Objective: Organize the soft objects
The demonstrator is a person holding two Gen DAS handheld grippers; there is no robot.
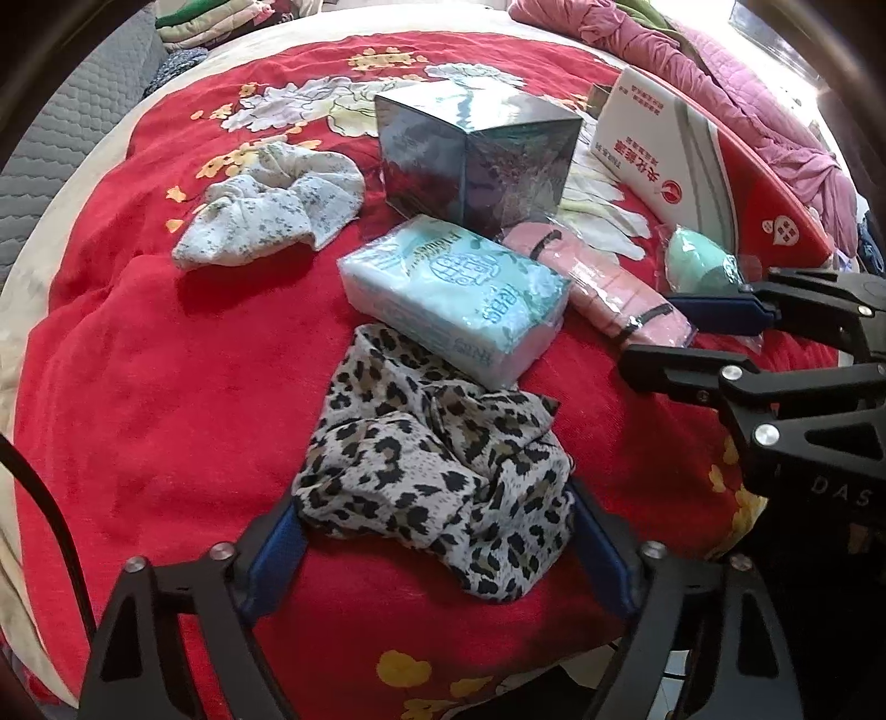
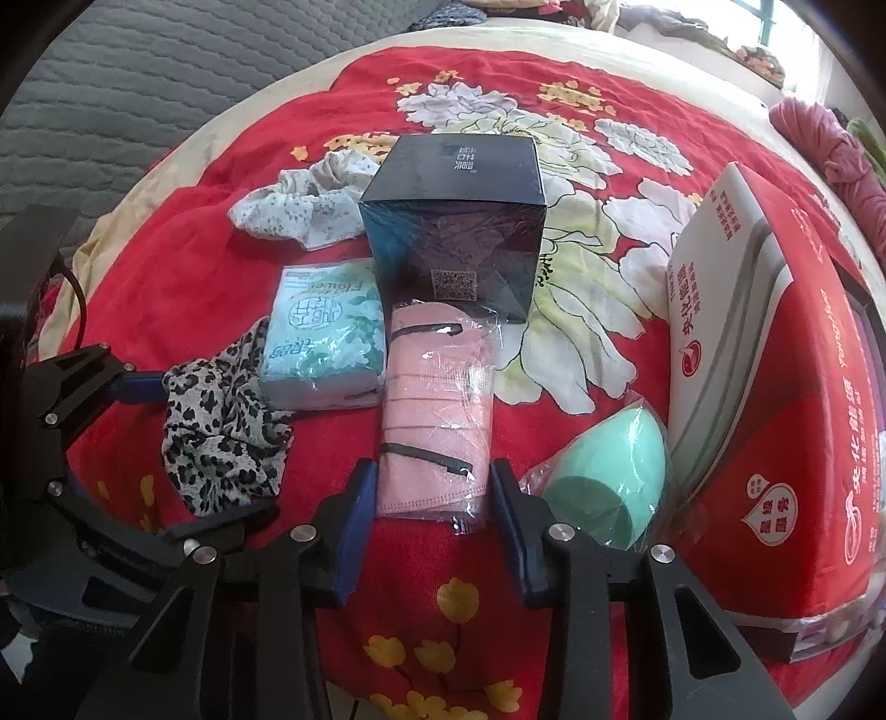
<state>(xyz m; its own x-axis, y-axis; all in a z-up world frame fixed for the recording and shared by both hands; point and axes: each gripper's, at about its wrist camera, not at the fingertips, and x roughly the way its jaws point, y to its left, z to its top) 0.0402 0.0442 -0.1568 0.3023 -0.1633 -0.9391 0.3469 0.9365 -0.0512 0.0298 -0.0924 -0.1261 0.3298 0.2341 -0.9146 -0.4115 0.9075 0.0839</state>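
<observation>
**Two grippers bracketing two soft things beside the dark box**

While both tools are pointing steeply down at the red blanket (image 1: 166,360), each is straddling its own soft item, apparently so the two can be lifted together. The left gripper (image 1: 437,545) is standing wide, its blue pads flanking the near edge of the leopard-print cloth (image 1: 443,471) without visibly pressing it; that cloth is lying in front of the dark box (image 1: 476,160), partly under the tissue pack (image 1: 454,299). The right gripper (image 2: 429,498) is standing narrower, its pads sitting just beside the two edges of the bagged pink masks (image 2: 437,410), which are reaching from the box's front toward the camera; whether the pads are touching the wrapper I cannot tell.

Right of the masks, the green sponge (image 2: 609,482) in its bag is resting against the red and white carton (image 2: 775,415). Behind and left of the box, the floral scrunchie (image 1: 271,205) is lying loose.

Only the right wrist view is showing the box's dark top and printed code; only the left wrist view is showing the folded laundry (image 1: 210,22) beyond the bed.
</observation>
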